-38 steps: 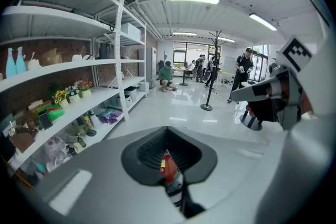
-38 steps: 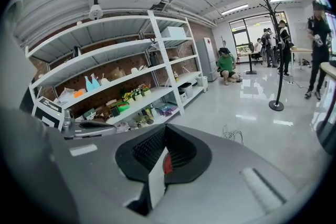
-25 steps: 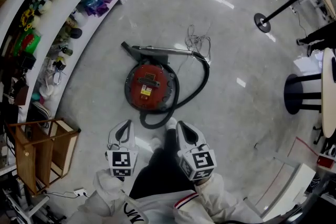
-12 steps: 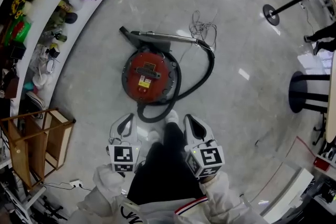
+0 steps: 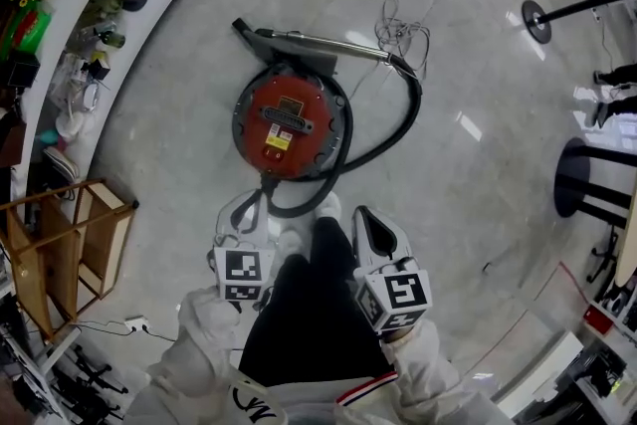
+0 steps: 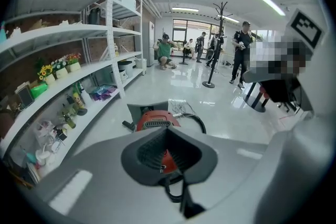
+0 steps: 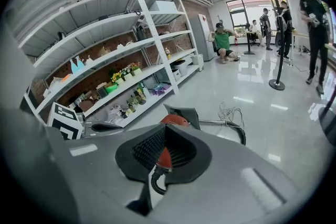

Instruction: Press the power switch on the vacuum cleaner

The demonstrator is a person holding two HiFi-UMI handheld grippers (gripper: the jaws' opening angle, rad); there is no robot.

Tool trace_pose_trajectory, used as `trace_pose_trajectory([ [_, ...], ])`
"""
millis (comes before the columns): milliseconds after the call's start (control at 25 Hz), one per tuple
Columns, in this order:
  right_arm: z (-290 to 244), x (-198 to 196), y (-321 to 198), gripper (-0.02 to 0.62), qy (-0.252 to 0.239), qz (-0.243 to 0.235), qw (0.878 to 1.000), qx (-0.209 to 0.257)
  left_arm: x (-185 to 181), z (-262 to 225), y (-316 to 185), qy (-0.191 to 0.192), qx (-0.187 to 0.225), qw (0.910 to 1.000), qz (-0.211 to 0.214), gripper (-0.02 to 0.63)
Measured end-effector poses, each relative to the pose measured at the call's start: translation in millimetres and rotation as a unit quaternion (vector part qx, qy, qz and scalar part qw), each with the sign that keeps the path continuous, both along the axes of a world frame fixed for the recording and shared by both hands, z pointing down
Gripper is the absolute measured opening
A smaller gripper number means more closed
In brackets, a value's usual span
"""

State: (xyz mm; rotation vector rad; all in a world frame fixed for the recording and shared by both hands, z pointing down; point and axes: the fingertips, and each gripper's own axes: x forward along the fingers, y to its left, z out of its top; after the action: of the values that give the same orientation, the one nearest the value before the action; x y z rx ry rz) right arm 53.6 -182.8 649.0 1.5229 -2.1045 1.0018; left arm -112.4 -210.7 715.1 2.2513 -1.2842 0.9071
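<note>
Ahead, the vacuum cleaner [image 5: 289,122] sits on the floor [image 5: 478,45] beyond the closed, empty left tongs [image 5: 242,214] and farther from the equally closed right tongs [image 5: 370,224].

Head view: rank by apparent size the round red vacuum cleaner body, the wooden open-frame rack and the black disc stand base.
Largest, too alike to rank: round red vacuum cleaner body and wooden open-frame rack, which the picture edge cuts off.
Smallest, clearly: black disc stand base, also farthest from the camera.
</note>
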Motion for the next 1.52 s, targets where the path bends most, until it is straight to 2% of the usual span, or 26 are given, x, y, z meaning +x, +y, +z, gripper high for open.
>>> trace_pose_trajectory([
  [440,7.6,2.9,-18.8,0.002,0.003,-0.014,1.000,-0.006,-3.5,43.1,-7.8,-0.011,-0.032,0.9991,-0.027,0.000],
  [680,9.0,5.1,-27.8,0.002,0.003,-0.022,1.000,-0.009,-2.1,63.4,-14.6,-0.017,-0.042,0.9986,-0.028,0.000],
  [1200,17.6,2.4,-33.3,0.002,0.001,-0.037,0.999,-0.028,-7.0,116.0,-26.1,-0.046,-0.080,0.9946,-0.048,0.000],
  [1520,21.9,2.5,-32.1,0.002,-0.001,-0.036,0.999,-0.040,-18.0,157.4,-25.2,-0.077,-0.108,0.9900,-0.047,0.000],
])
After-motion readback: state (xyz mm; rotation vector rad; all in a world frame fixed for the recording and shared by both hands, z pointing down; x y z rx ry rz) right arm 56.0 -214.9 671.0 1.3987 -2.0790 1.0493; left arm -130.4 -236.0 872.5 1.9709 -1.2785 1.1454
